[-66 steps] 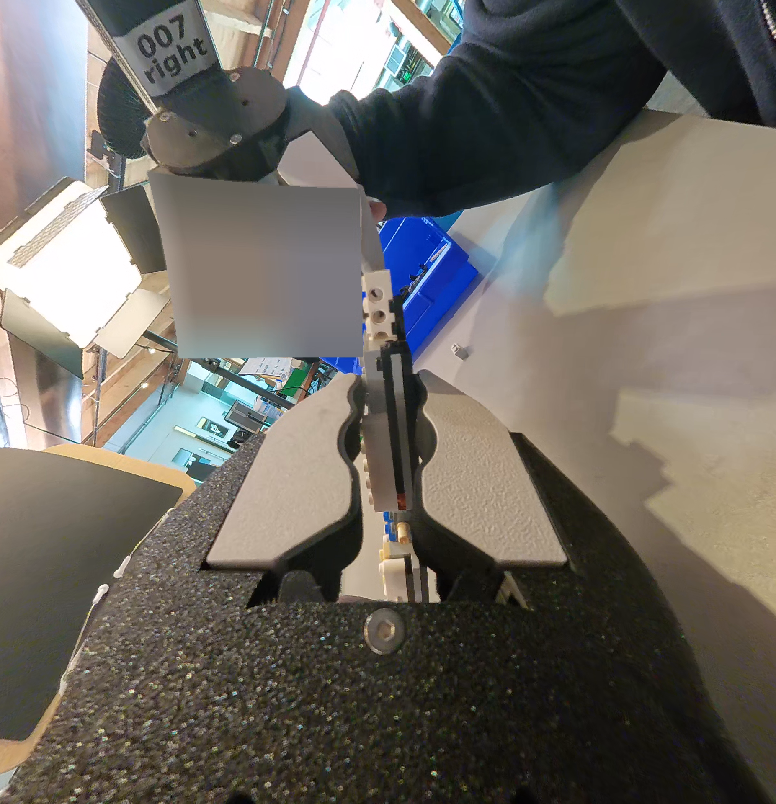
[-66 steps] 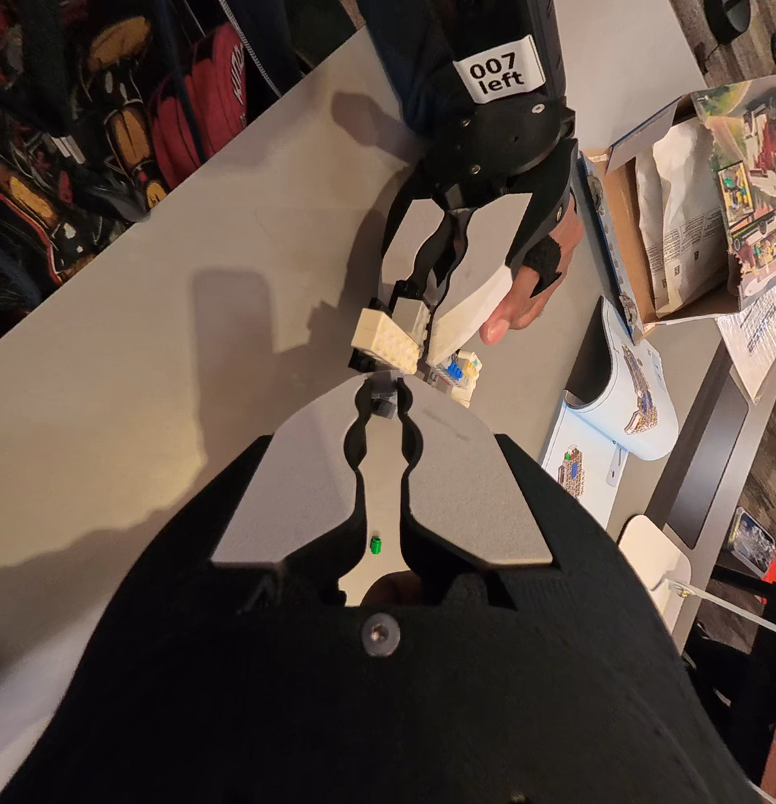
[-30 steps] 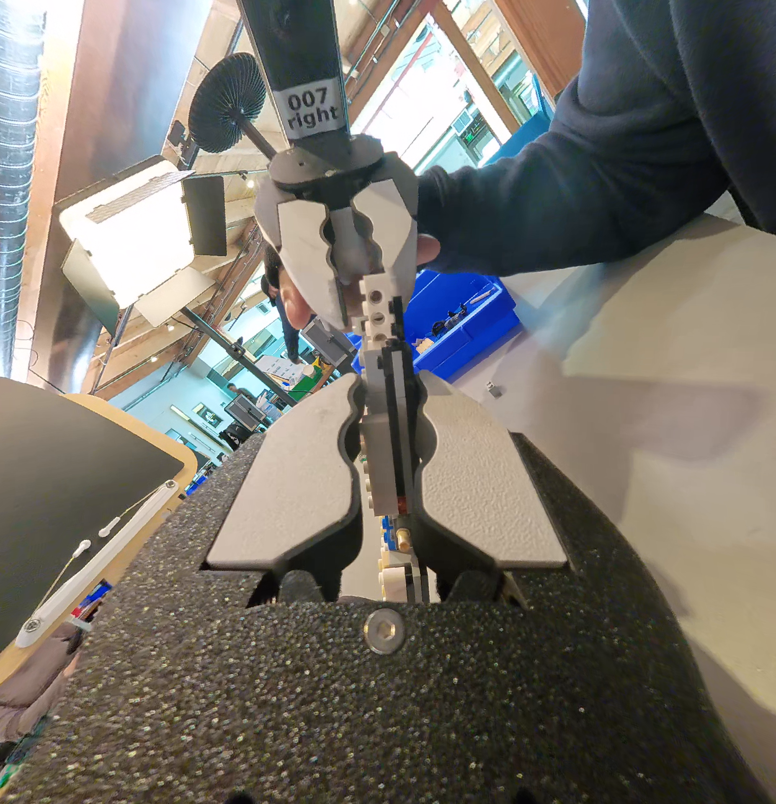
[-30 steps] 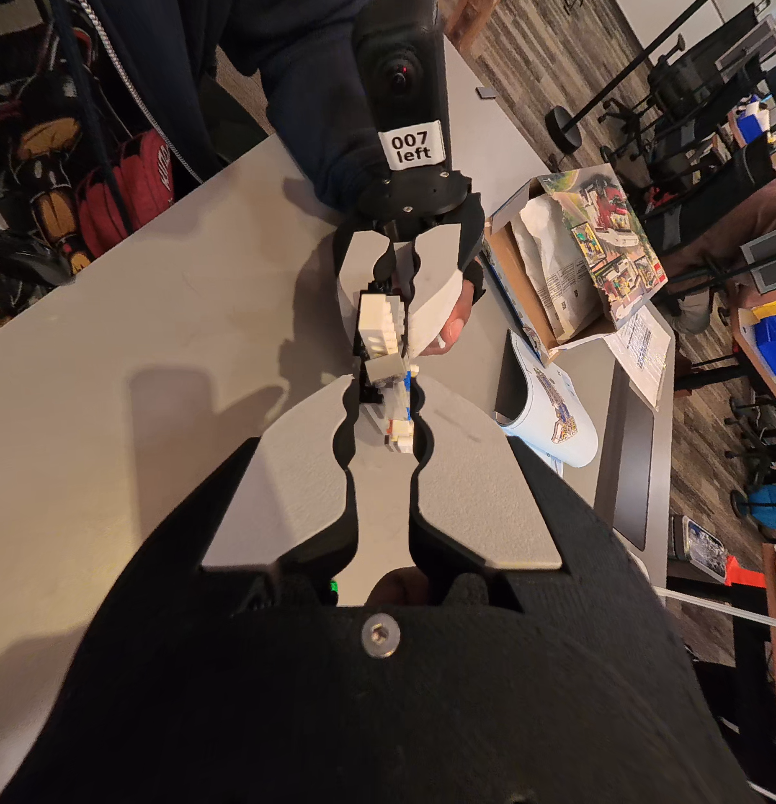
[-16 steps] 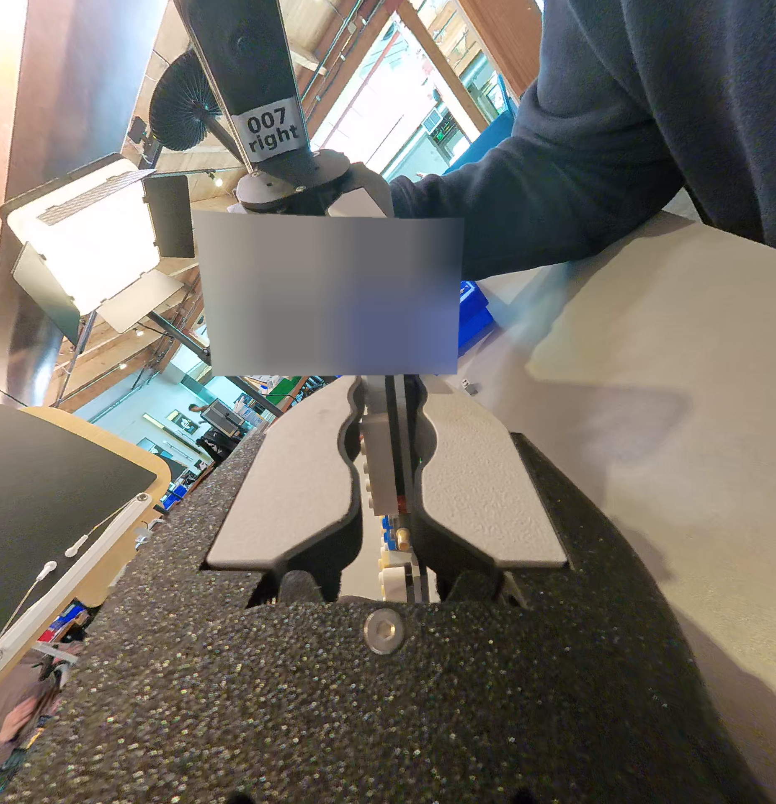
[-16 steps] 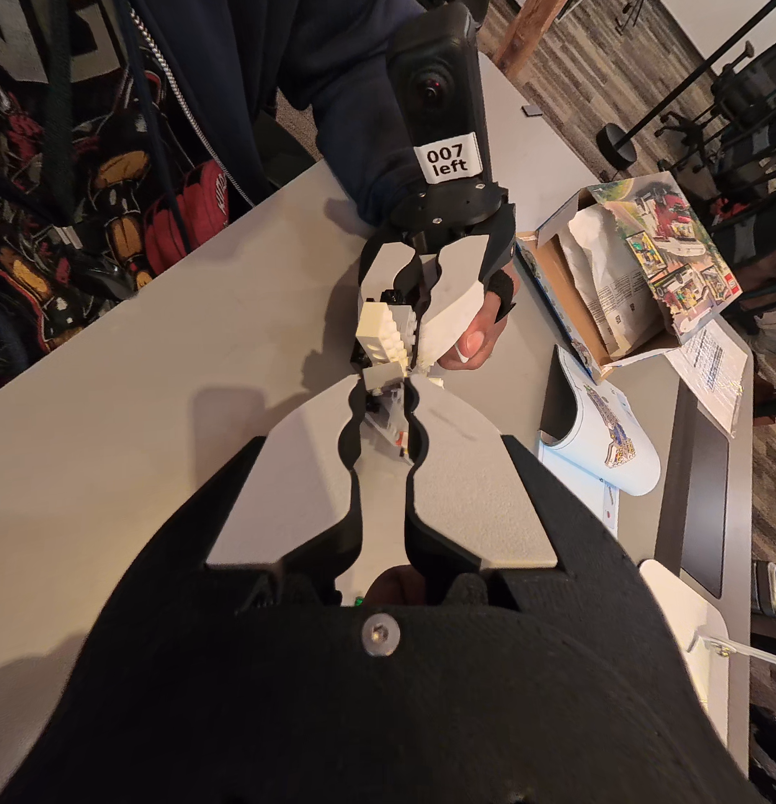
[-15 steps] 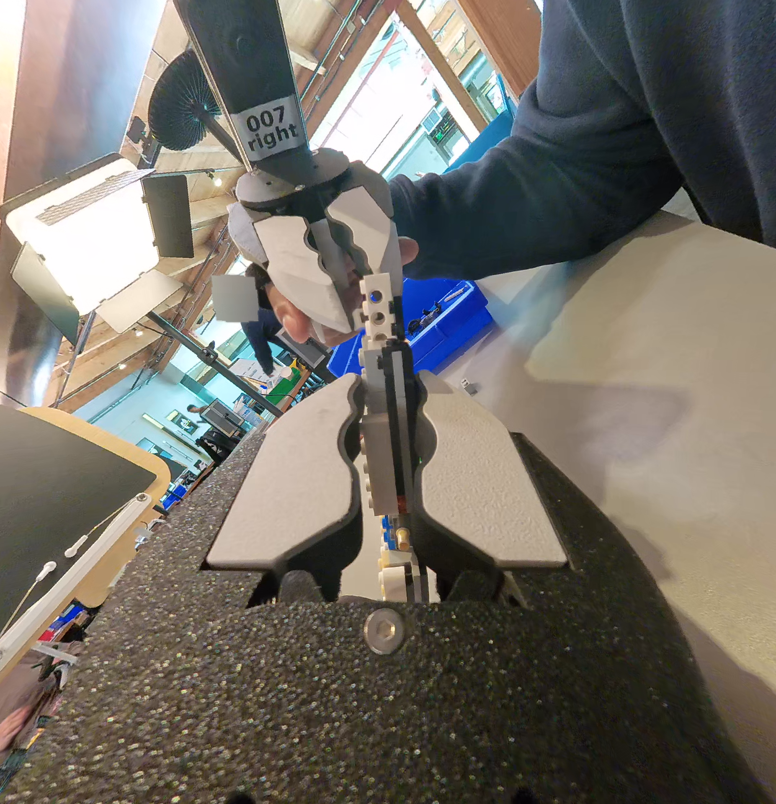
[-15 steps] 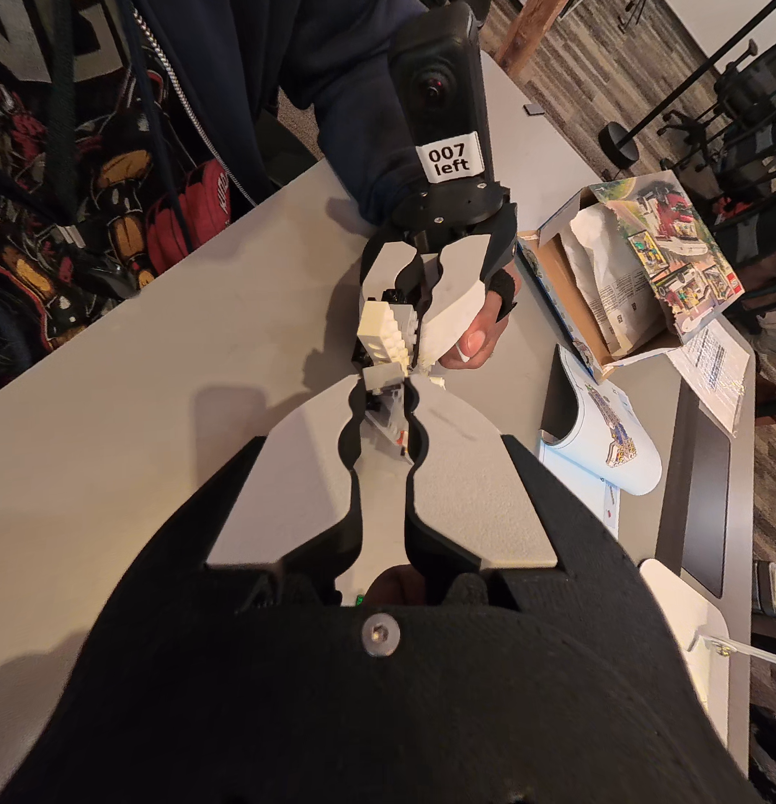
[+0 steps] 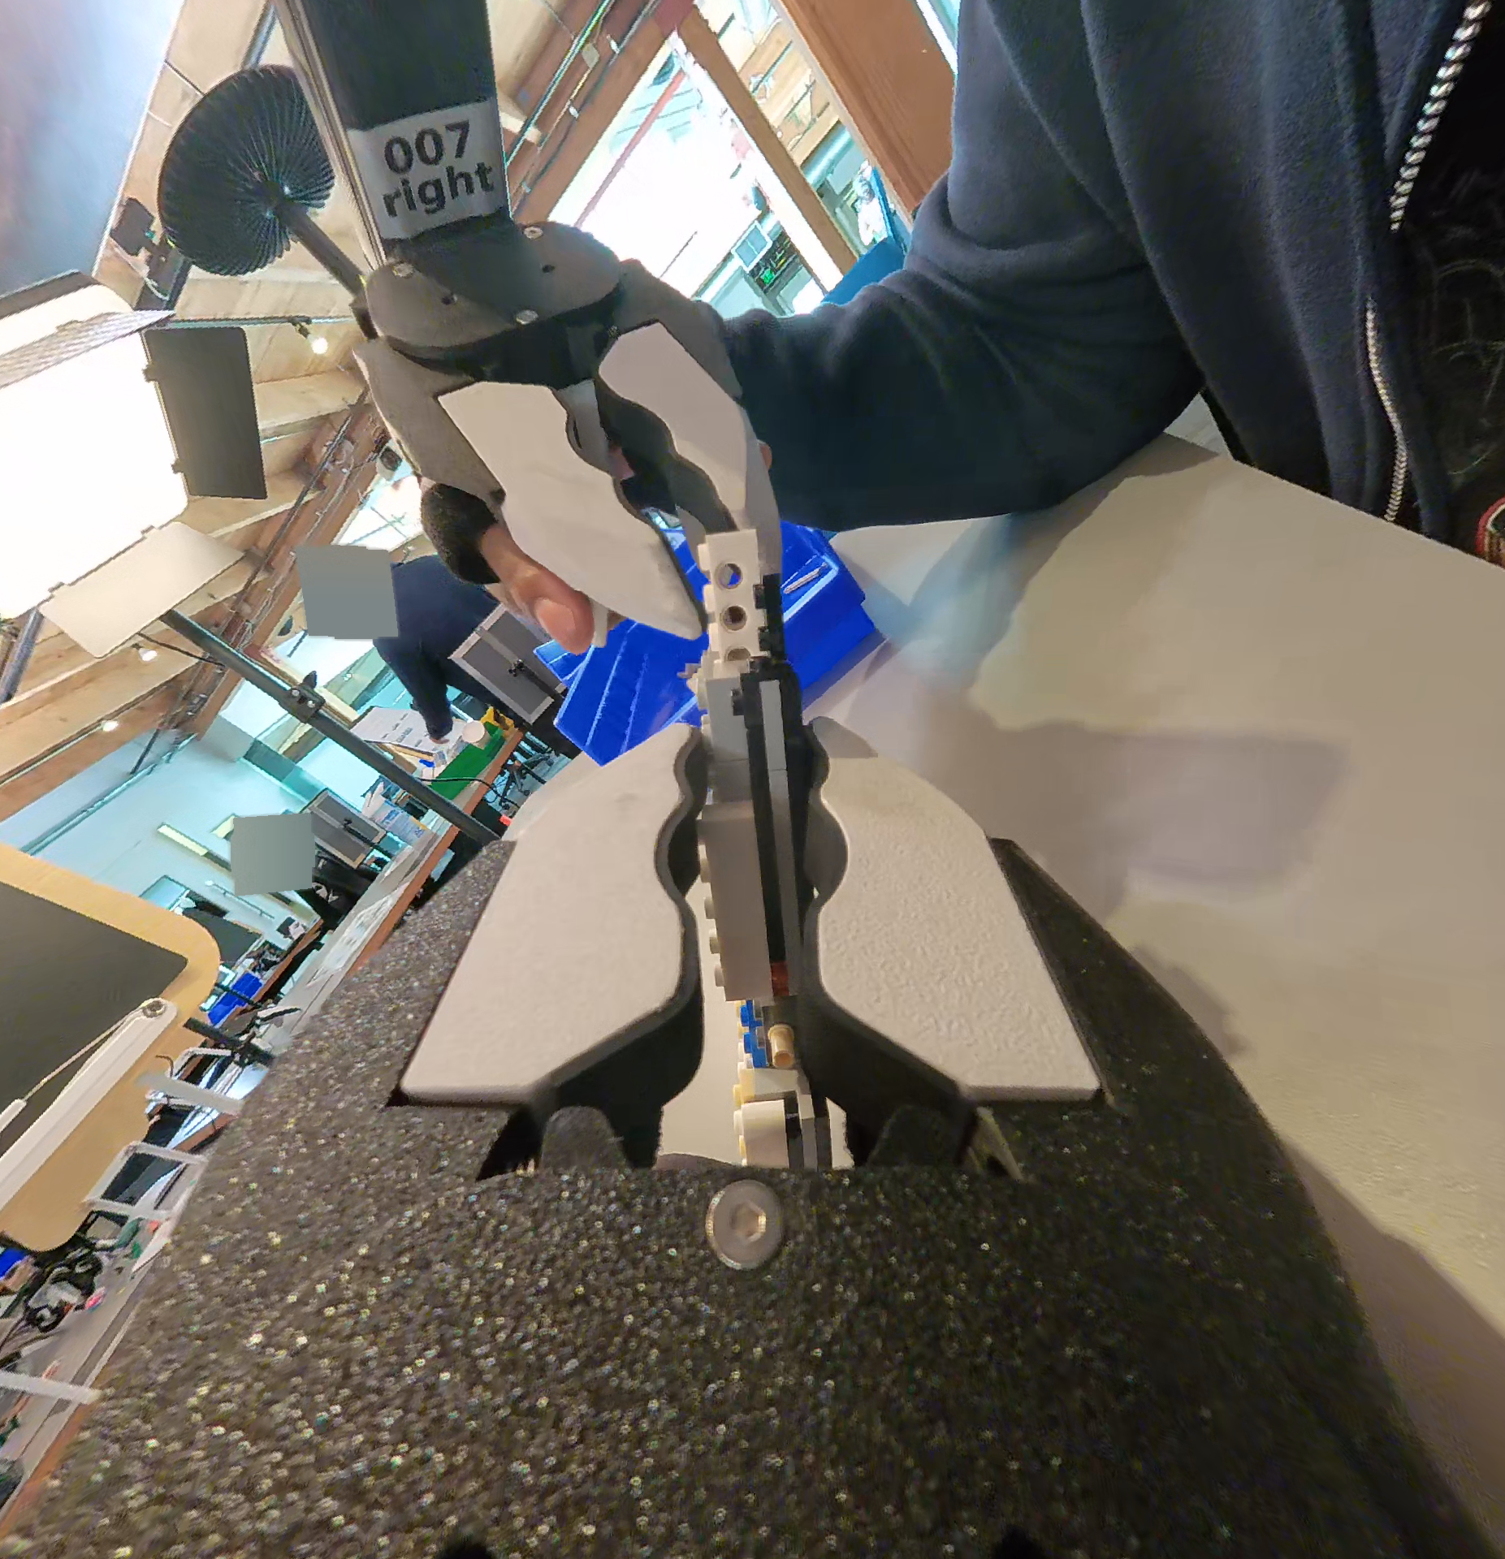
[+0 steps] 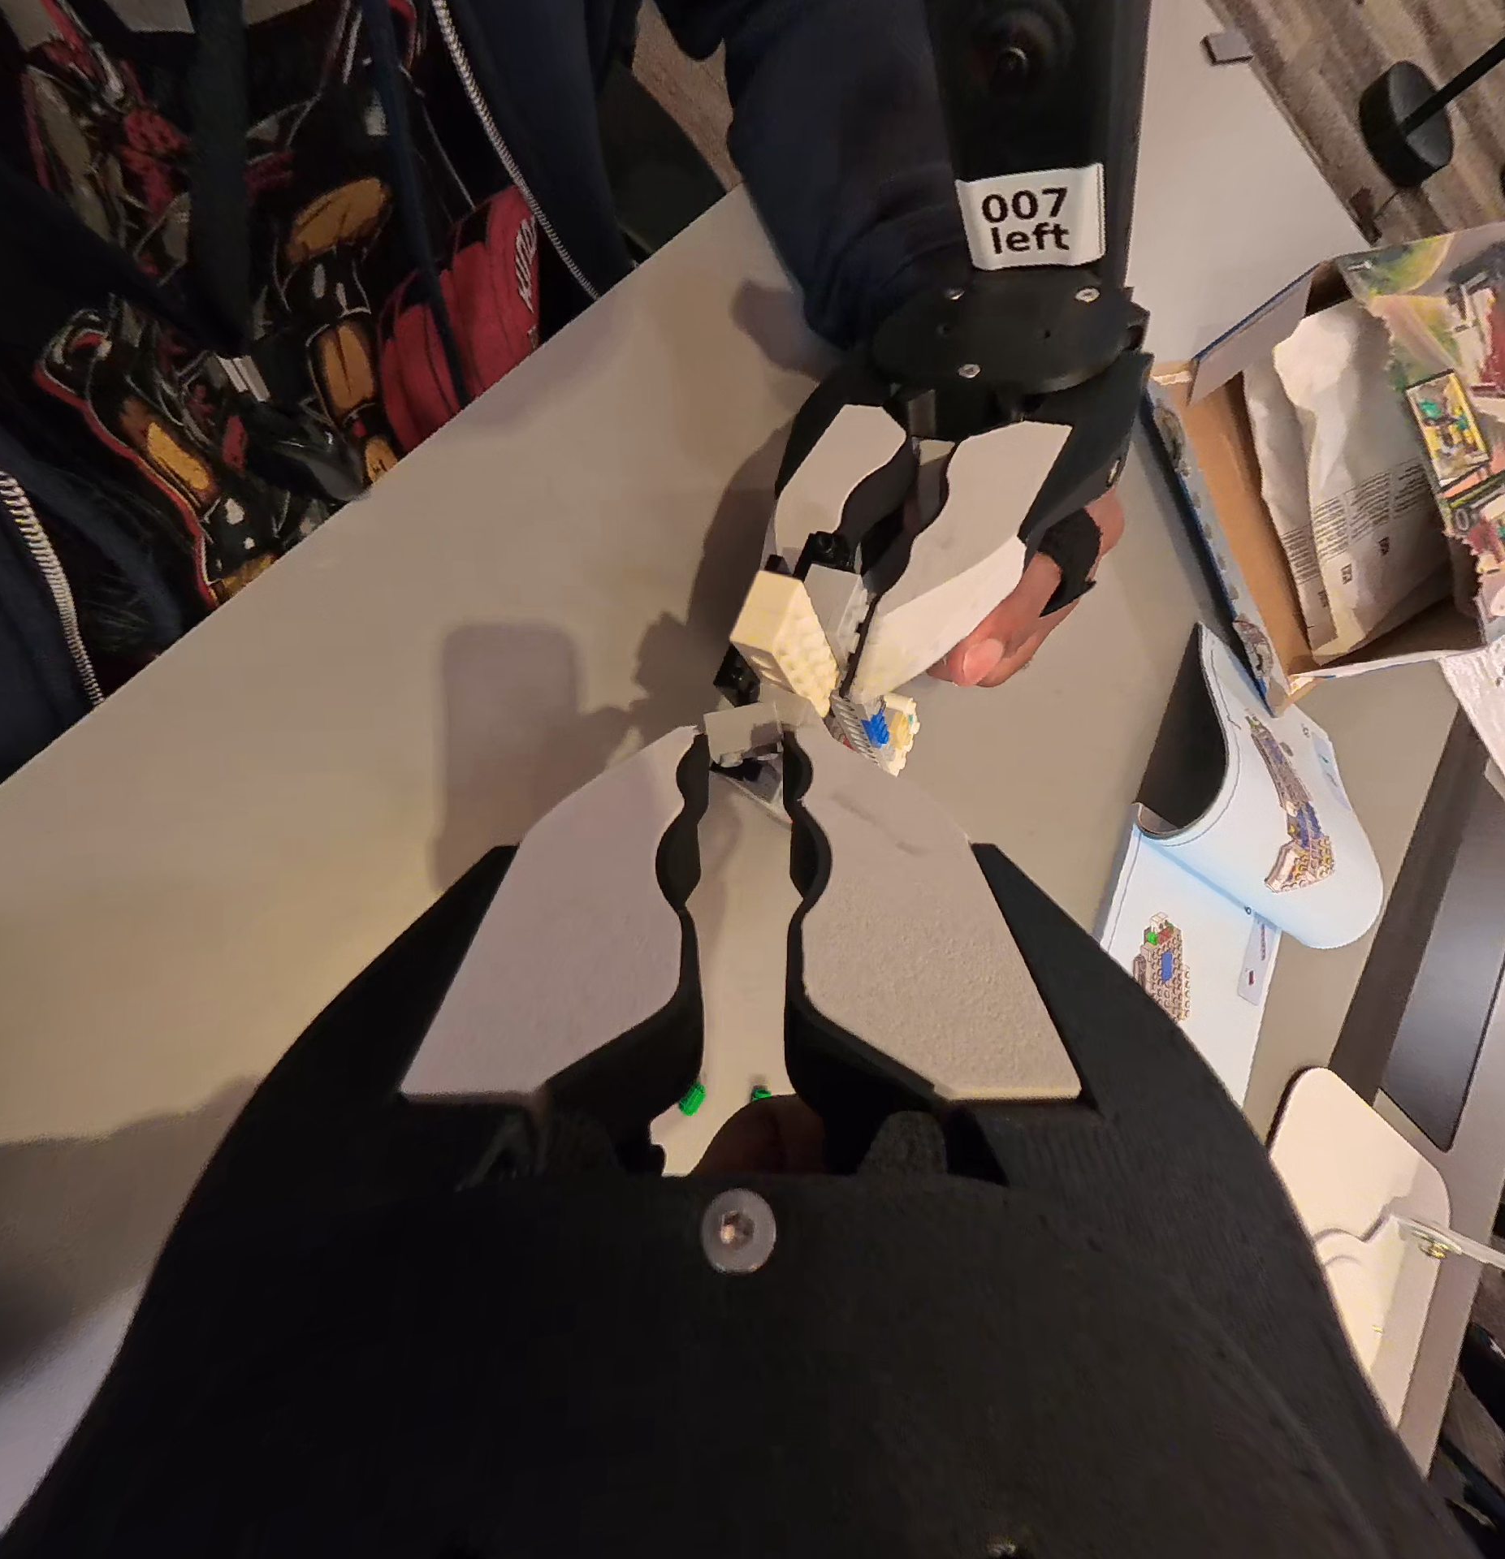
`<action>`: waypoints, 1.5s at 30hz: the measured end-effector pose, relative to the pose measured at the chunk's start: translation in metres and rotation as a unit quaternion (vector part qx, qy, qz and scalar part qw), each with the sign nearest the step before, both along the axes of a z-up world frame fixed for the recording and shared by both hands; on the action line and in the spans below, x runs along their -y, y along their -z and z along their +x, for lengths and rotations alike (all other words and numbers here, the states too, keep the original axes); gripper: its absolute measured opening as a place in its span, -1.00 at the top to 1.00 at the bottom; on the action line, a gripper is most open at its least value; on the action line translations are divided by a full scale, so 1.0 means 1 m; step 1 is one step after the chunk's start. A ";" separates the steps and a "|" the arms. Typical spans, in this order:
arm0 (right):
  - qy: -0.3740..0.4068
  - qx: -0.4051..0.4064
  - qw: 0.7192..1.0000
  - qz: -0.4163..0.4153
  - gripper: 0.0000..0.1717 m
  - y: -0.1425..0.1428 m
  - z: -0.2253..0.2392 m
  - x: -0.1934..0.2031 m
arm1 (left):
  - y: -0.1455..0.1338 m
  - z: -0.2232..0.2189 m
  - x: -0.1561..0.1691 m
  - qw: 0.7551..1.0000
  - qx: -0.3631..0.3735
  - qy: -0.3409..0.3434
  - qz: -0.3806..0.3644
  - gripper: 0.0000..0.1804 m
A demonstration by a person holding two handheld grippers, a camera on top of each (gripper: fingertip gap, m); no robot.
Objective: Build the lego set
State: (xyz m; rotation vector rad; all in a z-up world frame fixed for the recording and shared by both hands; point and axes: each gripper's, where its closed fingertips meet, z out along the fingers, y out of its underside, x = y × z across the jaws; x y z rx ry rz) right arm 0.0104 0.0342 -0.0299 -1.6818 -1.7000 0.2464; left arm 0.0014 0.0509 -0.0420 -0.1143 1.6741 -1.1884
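Pale grey flat-topped desk (image 10: pixel 327 725) carries everything, lit unevenly with hard shadows.

Along its right edge: an open cardboard box with a colourful printed lid (image 10: pixel 1398 455), white paper bags inside it; nearer, a curled pale blue instruction booklet (image 10: pixel 1238 852); a dark flat slab (image 10: pixel 1457 953) beside that; a white rounded tray (image 10: pixel 1365 1181) at the near corner.

At the desk's far side in the left wrist view sits a blue plastic bin (image 9: pixel 647 675), partly screened by the grippers. A bright panel lamp on a stand (image 9: pixel 65 455) hangs beyond.

A person's dark navy sleeve (image 9: pixel 985 363) crosses the desk edge behind the right gripper.

Left gripper (image 9: pixel 753 742): fingers clamped on a grey, black and white brick-built assembly (image 9: pixel 749 844), pads pressed against both its flanks. The assembly is held off the desk, and a white holed beam (image 9: pixel 730 590) sticks out past the fingertips.

Right gripper (image 10: pixel 744 742): fingers closed on a small light grey brick (image 10: pixel 736 727) at the very tips, at the end of the same assembly. In the left wrist view these fingers bracket the white beam, blocking sight of the contact.

Smallest: two green studs (image 10: pixel 694 1097) lie on the desk, seen between the right fingers' roots.
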 end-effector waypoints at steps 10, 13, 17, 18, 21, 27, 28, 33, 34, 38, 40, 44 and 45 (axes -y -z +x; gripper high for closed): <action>0.007 0.015 1.000 0.009 0.80 0.004 0.002 -0.004 | 0.003 -0.001 0.001 1.000 -0.006 0.006 0.002 0.77; 0.007 0.014 1.000 0.009 0.80 0.004 0.002 -0.005 | 0.003 -0.001 0.002 1.000 -0.005 0.006 0.003 0.77; 0.006 0.014 1.000 0.013 0.80 0.004 0.001 -0.006 | 0.002 -0.001 0.002 1.000 -0.004 0.008 0.001 0.77; 0.005 0.014 1.000 0.013 0.80 0.005 0.000 -0.006 | 0.002 -0.001 0.002 1.000 -0.005 0.009 0.002 0.77; 0.003 0.014 1.000 0.014 0.79 0.005 -0.001 -0.006 | 0.002 -0.002 0.003 1.000 -0.004 0.010 0.002 0.77; 0.008 0.014 1.000 0.021 0.75 0.004 0.000 -0.008 | 0.001 -0.001 0.002 1.000 -0.003 0.009 0.000 0.77; 0.010 0.014 1.000 0.022 0.75 0.003 0.000 -0.009 | 0.001 -0.001 0.002 1.000 -0.003 0.008 -0.001 0.77; 0.015 0.011 0.999 0.028 0.76 0.001 0.002 -0.011 | -0.001 0.000 0.000 1.000 0.001 0.004 -0.004 0.77; 0.015 0.010 0.999 0.029 0.76 0.000 0.002 -0.011 | -0.001 0.000 0.000 1.000 0.001 0.003 -0.004 0.77; 0.020 0.007 0.999 0.041 0.79 -0.004 0.005 -0.014 | -0.001 -0.001 0.000 1.000 0.002 0.004 -0.004 0.77; 0.019 0.004 0.999 0.040 0.81 -0.005 0.005 -0.013 | -0.002 0.000 0.000 1.000 0.004 0.002 -0.005 0.77; 0.016 0.006 0.999 0.034 0.81 -0.003 0.004 -0.012 | -0.003 0.001 -0.002 1.000 0.004 -0.002 -0.008 0.77; 0.015 0.005 0.999 0.034 0.82 -0.003 0.004 -0.012 | -0.003 0.001 -0.002 1.000 0.004 -0.003 -0.009 0.77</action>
